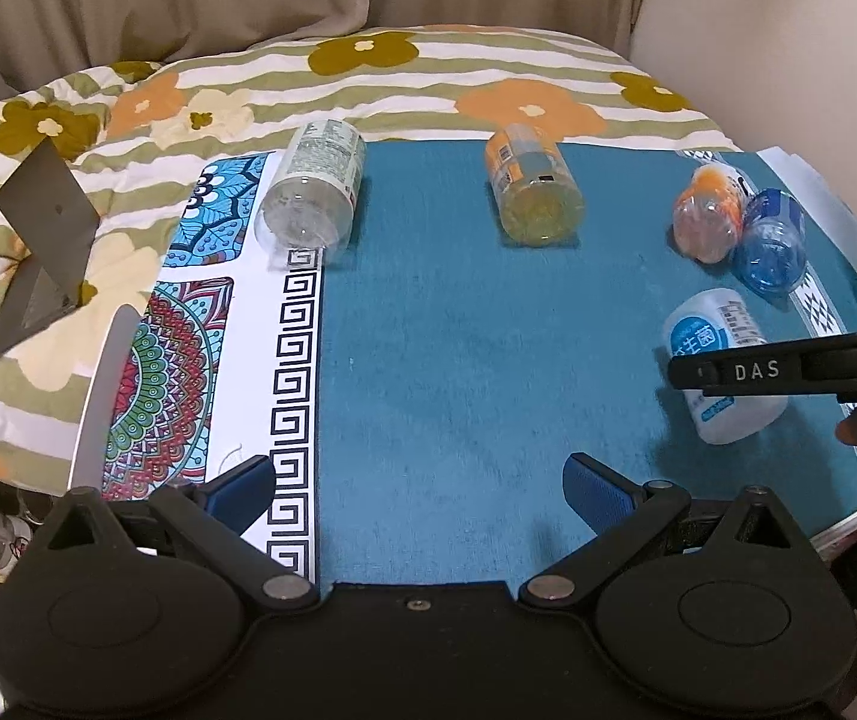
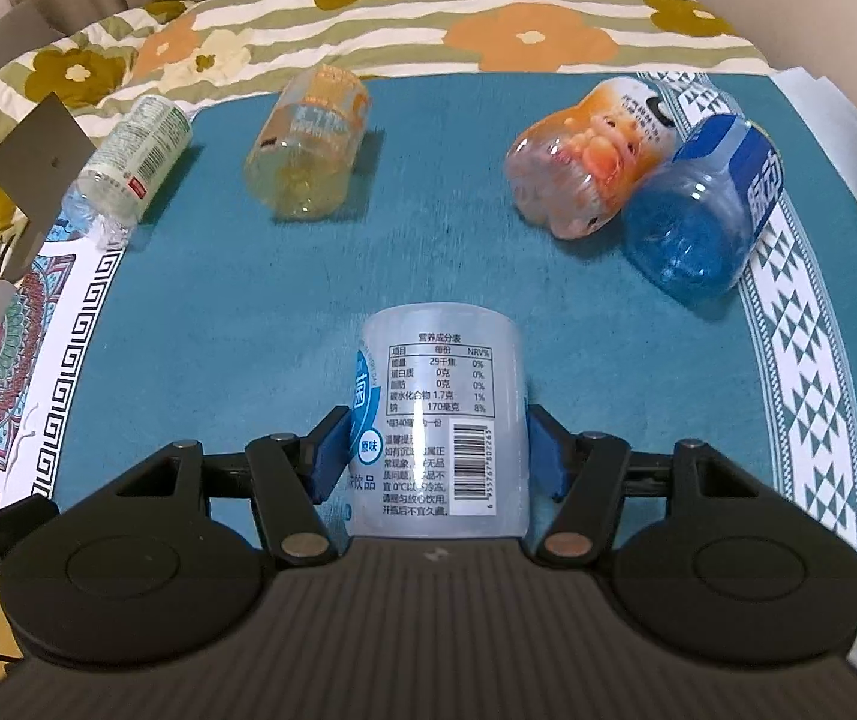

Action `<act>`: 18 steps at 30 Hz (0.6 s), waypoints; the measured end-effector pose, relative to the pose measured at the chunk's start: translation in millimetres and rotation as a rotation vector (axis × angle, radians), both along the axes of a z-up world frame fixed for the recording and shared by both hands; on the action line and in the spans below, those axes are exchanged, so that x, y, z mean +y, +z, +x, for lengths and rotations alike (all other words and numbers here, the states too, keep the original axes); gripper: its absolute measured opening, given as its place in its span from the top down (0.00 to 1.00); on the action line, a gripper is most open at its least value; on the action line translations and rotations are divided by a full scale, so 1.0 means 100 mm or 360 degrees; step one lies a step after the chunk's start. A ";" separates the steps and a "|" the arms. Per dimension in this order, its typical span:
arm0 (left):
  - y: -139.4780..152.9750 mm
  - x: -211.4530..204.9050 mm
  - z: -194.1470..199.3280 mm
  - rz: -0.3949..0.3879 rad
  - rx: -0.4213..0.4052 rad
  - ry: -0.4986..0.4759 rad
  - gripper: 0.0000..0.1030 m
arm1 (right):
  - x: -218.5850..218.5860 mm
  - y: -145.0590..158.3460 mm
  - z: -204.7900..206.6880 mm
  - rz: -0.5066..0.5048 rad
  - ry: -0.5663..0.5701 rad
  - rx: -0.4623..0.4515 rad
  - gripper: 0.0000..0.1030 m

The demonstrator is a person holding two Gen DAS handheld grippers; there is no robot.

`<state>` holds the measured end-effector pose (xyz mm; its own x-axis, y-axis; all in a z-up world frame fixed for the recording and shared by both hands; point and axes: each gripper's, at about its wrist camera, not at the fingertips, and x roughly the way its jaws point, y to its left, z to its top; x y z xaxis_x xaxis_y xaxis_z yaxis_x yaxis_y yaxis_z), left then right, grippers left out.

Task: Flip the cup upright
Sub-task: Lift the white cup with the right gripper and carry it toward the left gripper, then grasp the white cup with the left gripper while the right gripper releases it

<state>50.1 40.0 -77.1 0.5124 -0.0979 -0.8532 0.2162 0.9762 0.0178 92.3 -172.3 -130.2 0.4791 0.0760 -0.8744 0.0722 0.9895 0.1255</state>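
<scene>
Centrally, right gripper (image 2: 437,450) clamped white cup (image 2: 440,420); label bore barcode, "29". Left gripper (image 1: 422,492) gaped wide, empty. "DAS" marked an arm.

Cup (image 2: 440,420) — pale translucent plastic, white label with blue badge, barcode and nutrition table — lies on its side on the teal mat (image 2: 236,312), label uppermost.

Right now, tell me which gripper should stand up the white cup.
Right. The right gripper already has its blue pads on either side of the white cup. The left gripper is open over bare teal mat, away from it.
</scene>
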 end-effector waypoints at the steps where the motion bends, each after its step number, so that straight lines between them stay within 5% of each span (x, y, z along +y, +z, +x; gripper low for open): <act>1: 0.00 0.00 0.00 0.0000 0.0000 -0.0003 0.00 | 0.00 0.00 0.00 0.0010 -0.0008 0.0001 0.24; 6: 0.01 0.01 0.01 -0.0002 -0.0003 -0.0011 0.00 | -0.02 -0.01 0.01 0.0048 -0.0033 0.0005 0.22; 10: 0.02 0.02 0.02 -0.0002 -0.0004 -0.0005 0.00 | -0.01 0.01 0.02 0.0074 -0.0059 -0.0002 0.07; 18: 0.04 0.04 0.00 -0.0009 -0.0003 0.0014 0.00 | 0.02 0.05 0.03 0.0087 -0.0051 -0.0001 0.04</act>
